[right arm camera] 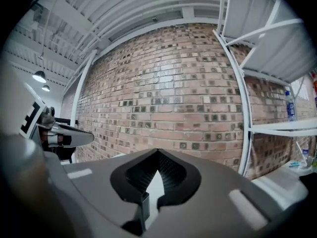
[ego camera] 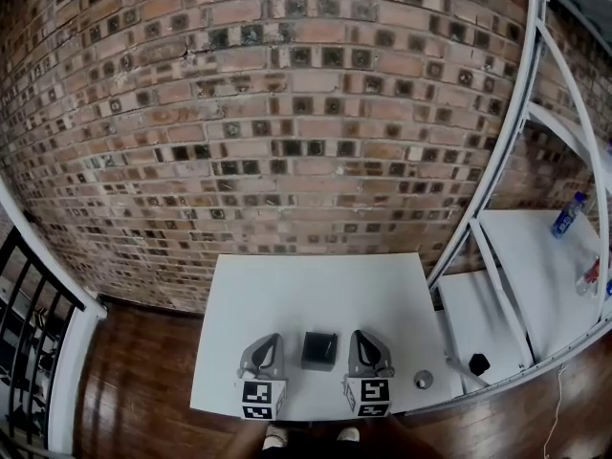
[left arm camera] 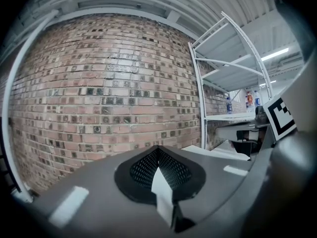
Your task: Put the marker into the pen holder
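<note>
A white rectangular desk (ego camera: pixel 316 285) is set with its far edge against a red-brown brick wall (ego camera: pixel 287 113). A black square pen holder (ego camera: pixel 319 350) is seen close to the near edge, about midway along it. The grey hand-held left gripper (ego camera: pixel 270 338) is laid on the desk just to the left of the holder, apart from it. The grey hand-held right gripper (ego camera: pixel 360 337) is laid just to its right, also apart. Both are pointed toward the far edge, with their marker cubes at the near edge.

In the left gripper view, the left gripper (left arm camera: pixel 157 148) is shown with its jaws brought together at the tips and nothing between them. In the right gripper view, the same is shown for the right gripper (right arm camera: pixel 157 151).

The marker cannot be made out with certainty. A small round grey object (ego camera: pixel 423 380) is seen near the near right corner. A white metal shelving rack (ego camera: pixel 516 161) is placed beside the right edge.
</note>
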A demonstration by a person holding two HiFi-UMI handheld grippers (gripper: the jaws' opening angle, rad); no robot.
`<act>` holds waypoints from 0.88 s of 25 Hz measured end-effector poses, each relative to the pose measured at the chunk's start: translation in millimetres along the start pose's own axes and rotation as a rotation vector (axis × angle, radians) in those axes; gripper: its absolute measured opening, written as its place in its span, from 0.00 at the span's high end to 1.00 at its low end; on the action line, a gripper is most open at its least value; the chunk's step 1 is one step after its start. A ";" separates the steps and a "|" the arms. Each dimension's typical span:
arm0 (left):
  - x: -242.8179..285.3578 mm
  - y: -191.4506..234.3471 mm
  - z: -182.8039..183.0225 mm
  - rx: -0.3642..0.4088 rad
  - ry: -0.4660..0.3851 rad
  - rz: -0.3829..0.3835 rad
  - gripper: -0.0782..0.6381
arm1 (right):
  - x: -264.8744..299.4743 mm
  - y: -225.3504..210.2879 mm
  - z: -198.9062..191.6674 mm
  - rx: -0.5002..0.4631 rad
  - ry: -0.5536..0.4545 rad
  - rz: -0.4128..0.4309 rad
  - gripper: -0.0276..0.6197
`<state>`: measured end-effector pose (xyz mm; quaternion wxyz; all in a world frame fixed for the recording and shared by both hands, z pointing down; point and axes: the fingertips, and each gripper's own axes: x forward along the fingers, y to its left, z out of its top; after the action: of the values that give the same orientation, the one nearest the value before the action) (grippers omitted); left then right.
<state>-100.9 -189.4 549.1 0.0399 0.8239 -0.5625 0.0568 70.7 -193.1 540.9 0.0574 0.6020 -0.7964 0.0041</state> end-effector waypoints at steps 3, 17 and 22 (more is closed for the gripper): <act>1.2 -7.0 2.3 0.001 -0.009 -0.008 0.87 | -3.1 -0.5 5.7 -0.009 -0.009 0.005 0.95; -0.2 -15.4 1.3 0.035 -0.007 0.003 0.87 | -8.1 2.4 2.4 -0.002 -0.013 0.046 0.95; 0.6 -19.9 1.8 0.039 -0.007 -0.003 0.87 | -9.3 2.5 3.5 -0.004 -0.024 0.058 0.95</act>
<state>-82.1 -182.9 547.4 0.0218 0.8254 -0.5603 0.0648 70.5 -183.8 536.7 0.0490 0.5784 -0.8143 -0.0028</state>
